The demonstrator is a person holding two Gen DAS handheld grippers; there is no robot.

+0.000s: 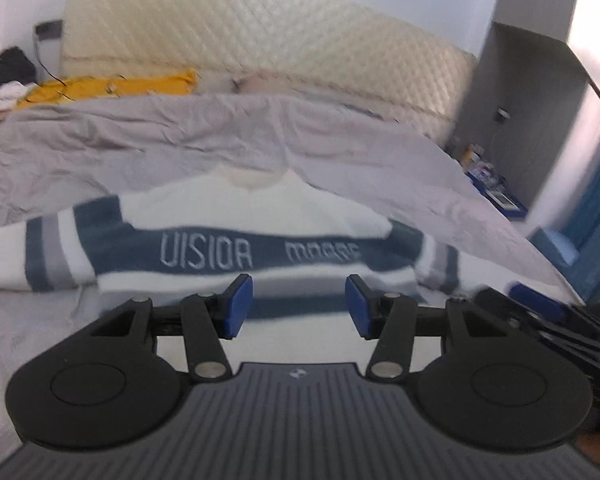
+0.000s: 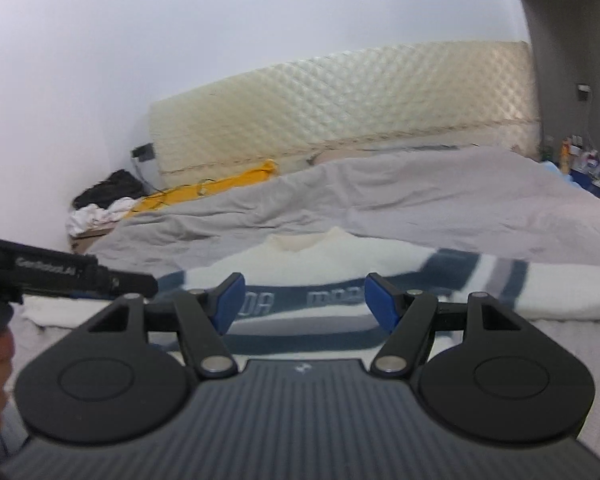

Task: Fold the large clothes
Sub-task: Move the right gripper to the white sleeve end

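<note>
Left wrist view: the left gripper (image 1: pixel 299 306) has its jaws spread wide with nothing between them; just ahead of them the sweater (image 1: pixel 236 220) lies flat on the grey bedspread (image 1: pixel 140 140). Right gripper (image 2: pixel 304 304) likewise gapes, holding nothing, with the sweater beyond its jaws. Farthest off, a quilted mattress (image 1: pixel 260 32) leans upright.

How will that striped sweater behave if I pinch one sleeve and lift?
The sweater looks like thick, soft knit, so it will probably droop and drag rather than hold shape. Spread wide over the grey duvet, it seems bulky and likely heavy for one gripper, and may tug the wrinkled duvet.
</note>
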